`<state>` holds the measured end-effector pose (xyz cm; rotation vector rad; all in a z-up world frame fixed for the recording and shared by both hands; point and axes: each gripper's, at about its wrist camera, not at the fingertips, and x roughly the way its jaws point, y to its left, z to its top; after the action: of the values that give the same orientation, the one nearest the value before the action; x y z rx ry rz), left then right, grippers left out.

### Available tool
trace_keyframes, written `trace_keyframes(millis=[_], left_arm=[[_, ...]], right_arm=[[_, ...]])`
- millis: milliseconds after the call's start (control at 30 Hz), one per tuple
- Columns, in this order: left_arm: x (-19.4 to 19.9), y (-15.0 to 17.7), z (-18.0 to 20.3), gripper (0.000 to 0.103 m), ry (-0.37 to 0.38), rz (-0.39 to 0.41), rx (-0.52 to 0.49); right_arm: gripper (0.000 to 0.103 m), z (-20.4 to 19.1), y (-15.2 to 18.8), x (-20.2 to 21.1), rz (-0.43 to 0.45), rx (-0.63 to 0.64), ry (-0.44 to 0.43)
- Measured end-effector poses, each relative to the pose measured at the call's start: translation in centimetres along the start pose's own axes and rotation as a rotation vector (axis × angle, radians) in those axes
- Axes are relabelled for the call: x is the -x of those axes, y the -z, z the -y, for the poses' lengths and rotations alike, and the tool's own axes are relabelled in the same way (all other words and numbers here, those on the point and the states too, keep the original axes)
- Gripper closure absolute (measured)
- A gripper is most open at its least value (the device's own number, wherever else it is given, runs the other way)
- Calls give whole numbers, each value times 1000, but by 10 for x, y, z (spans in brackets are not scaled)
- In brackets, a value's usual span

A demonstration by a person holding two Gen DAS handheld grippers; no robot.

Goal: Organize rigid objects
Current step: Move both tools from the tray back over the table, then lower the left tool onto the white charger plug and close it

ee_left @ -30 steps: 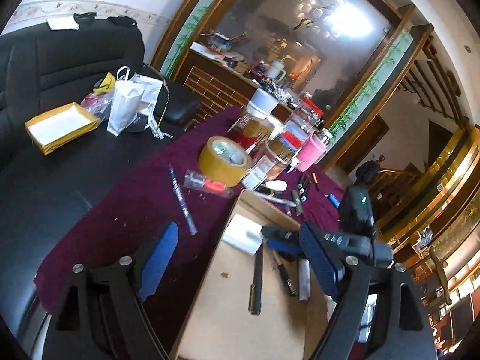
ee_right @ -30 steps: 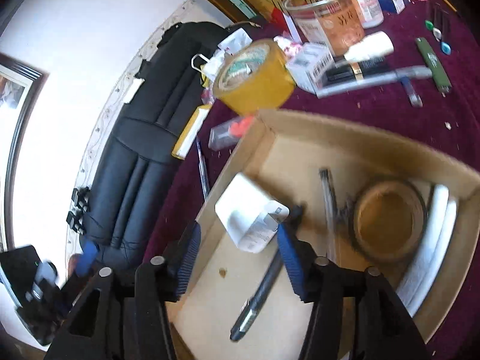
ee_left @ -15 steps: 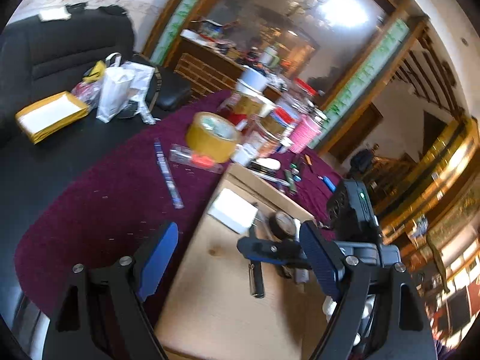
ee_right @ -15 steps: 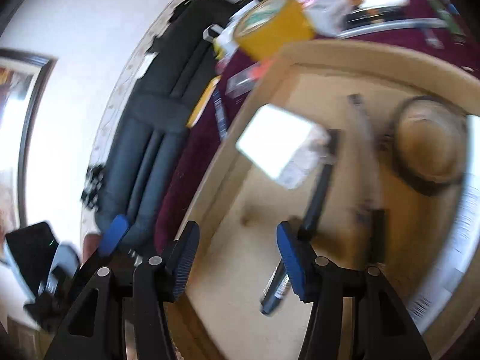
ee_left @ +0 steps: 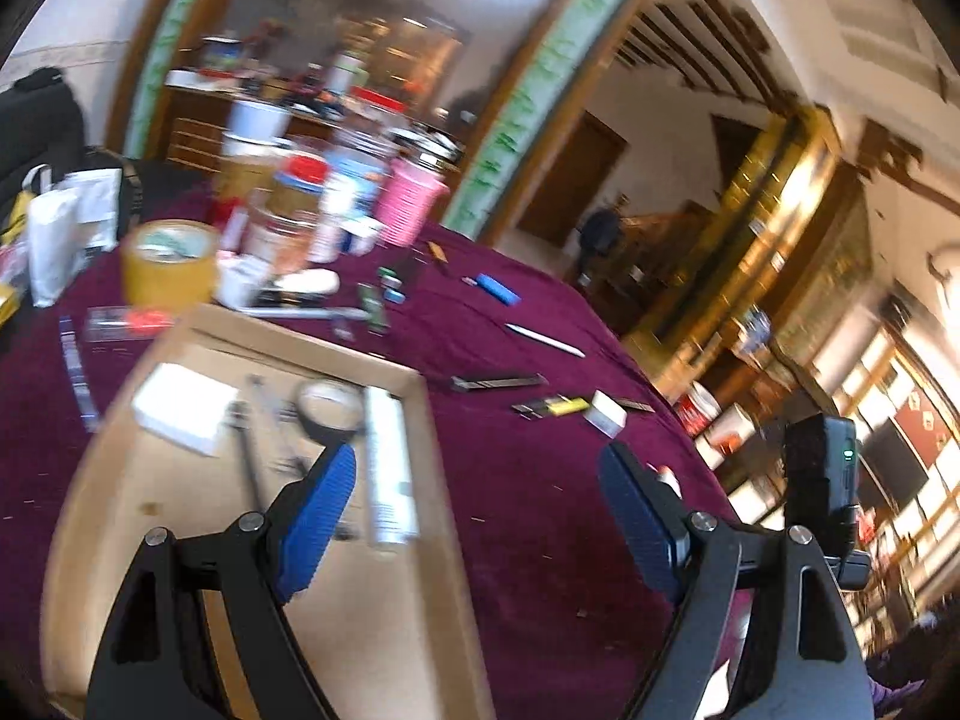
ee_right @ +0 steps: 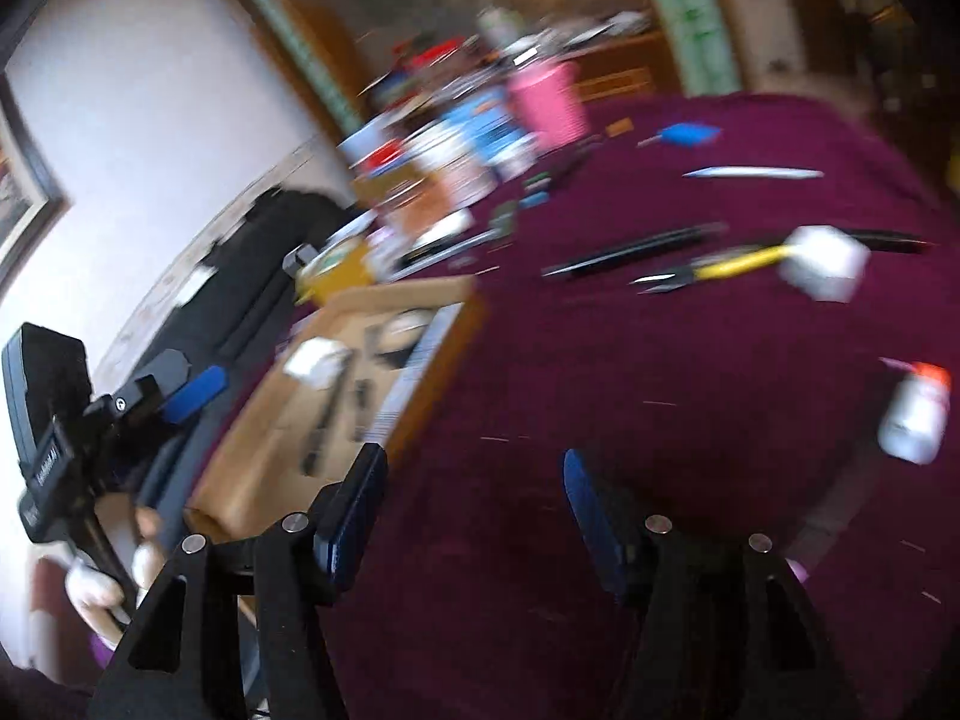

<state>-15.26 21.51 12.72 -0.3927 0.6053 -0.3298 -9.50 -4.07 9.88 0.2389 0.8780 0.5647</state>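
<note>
Both grippers hang empty over the maroon cloth beside the cardboard tray. Through the left wrist view, our left gripper stands spread wide with nothing between its pads, one pad above the tray's white tube, pointing gently downward. Beyond the tray's far corner lie the loose items: a yellow-handled tool and a small white box.

Through the blurred right wrist view, our right gripper is opening, empty, angled steeply down just right of the tray. To pick cleanly, we should steady first, then straddle one item squarely, perhaps the glue bottle.
</note>
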Motion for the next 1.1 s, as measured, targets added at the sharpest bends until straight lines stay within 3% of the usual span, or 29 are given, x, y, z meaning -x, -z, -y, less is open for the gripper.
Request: trace_keyframes(millis=[133,200,233,300,467,667,833,1000,1100], left_arm=[[-21,4,37,21,37,-31,-64],[-30,7,54,21,60,-44,-84],[-35,8,64,21,73,-53,-96],[-43,14,82,21,96,-74,-119],[-62,33,117,21,161,-156,-168],[-81,51,132,21,176,-238,-208],[-88,50,128,21,130,-270,-134],[-79,54,125,21,35,-273,-134],[-81,54,121,21,-11,-292,-126]], right_arm=[[37,25,11,64,161,31,182],[23,25,18,98,290,87,325],[3,24,22,109,351,111,387],[1,29,33,131,481,131,483],[1,79,48,157,469,-66,496],[1,136,72,189,471,-203,674],[1,153,41,213,532,-229,614],[1,155,17,166,452,-241,382],[1,158,6,131,392,-234,334]])
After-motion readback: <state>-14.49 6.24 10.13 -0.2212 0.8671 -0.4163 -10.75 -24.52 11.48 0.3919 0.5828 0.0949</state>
